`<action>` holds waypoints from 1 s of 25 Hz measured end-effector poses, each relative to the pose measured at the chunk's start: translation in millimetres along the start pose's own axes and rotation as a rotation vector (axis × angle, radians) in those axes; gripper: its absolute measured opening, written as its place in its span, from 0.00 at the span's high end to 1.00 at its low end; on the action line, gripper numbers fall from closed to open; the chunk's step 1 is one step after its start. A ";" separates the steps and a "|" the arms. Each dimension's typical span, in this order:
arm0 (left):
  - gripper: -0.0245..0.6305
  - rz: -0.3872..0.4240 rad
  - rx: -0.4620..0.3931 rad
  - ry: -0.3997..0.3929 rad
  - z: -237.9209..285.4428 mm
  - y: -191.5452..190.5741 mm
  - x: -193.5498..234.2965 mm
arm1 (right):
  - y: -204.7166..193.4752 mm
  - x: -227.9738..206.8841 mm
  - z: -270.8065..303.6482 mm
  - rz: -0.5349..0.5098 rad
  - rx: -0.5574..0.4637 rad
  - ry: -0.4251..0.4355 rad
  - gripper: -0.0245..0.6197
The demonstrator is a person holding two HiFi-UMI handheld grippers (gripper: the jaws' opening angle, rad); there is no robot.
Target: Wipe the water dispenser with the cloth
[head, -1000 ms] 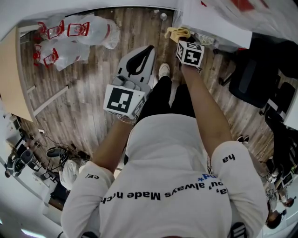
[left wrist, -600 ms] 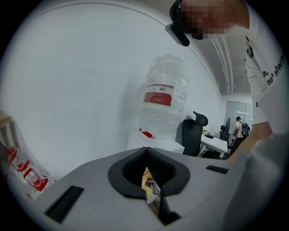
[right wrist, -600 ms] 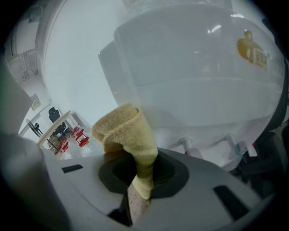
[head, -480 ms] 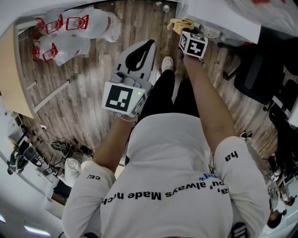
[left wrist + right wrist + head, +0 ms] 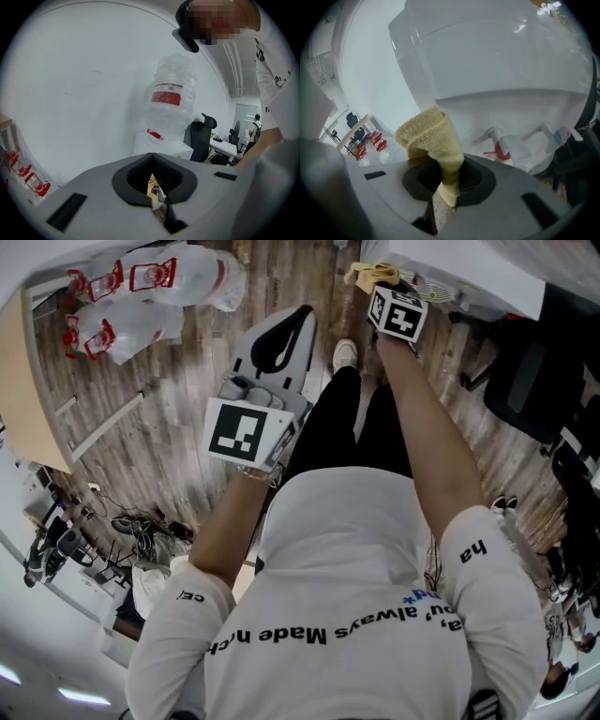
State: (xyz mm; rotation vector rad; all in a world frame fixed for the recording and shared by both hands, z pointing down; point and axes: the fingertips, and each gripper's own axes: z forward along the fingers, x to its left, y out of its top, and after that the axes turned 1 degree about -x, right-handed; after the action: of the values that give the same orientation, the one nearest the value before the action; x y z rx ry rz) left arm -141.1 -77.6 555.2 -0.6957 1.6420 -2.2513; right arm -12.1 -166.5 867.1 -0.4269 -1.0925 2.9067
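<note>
The white water dispenser [image 5: 501,61] fills the right gripper view, its two taps [image 5: 499,139] at lower right. My right gripper [image 5: 445,180] is shut on a folded yellow cloth [image 5: 433,138], which stands up from the jaws just in front of the dispenser's front panel. In the head view the cloth [image 5: 367,275] sits at the dispenser's [image 5: 469,273] edge beyond the right gripper [image 5: 384,292]. My left gripper [image 5: 281,348] hangs over the floor, shut and empty. The left gripper view shows its jaws [image 5: 152,180] closed, with the dispenser's clear bottle [image 5: 171,101] behind them.
White plastic bags with red print [image 5: 155,292] lie on the wooden floor at upper left. A black office chair [image 5: 534,371] stands at right, close to the dispenser. A pale tabletop edge [image 5: 23,390] is at far left, and cables and gear [image 5: 66,554] lie below it.
The right gripper has carried the cloth farther up toward the dispenser. The left gripper has stayed shut in about the same place.
</note>
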 end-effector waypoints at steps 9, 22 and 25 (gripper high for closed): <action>0.93 0.003 0.002 0.006 3.1 -3.5 5.8 | -18.8 -8.9 20.2 -0.028 0.045 -0.024 0.86; 0.93 0.018 -0.003 0.011 8.3 -0.3 4.3 | -39.6 -18.4 44.2 -0.097 0.132 -0.021 0.86; 0.93 0.017 0.000 0.013 6.6 0.9 3.9 | -38.9 -17.7 38.7 -0.120 0.127 -0.013 0.86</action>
State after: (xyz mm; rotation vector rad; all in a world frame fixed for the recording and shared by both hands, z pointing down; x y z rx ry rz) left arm -141.0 -85.2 556.9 -0.6659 1.6483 -2.2488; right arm -8.4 -163.9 924.6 -0.3273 -0.8955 2.8557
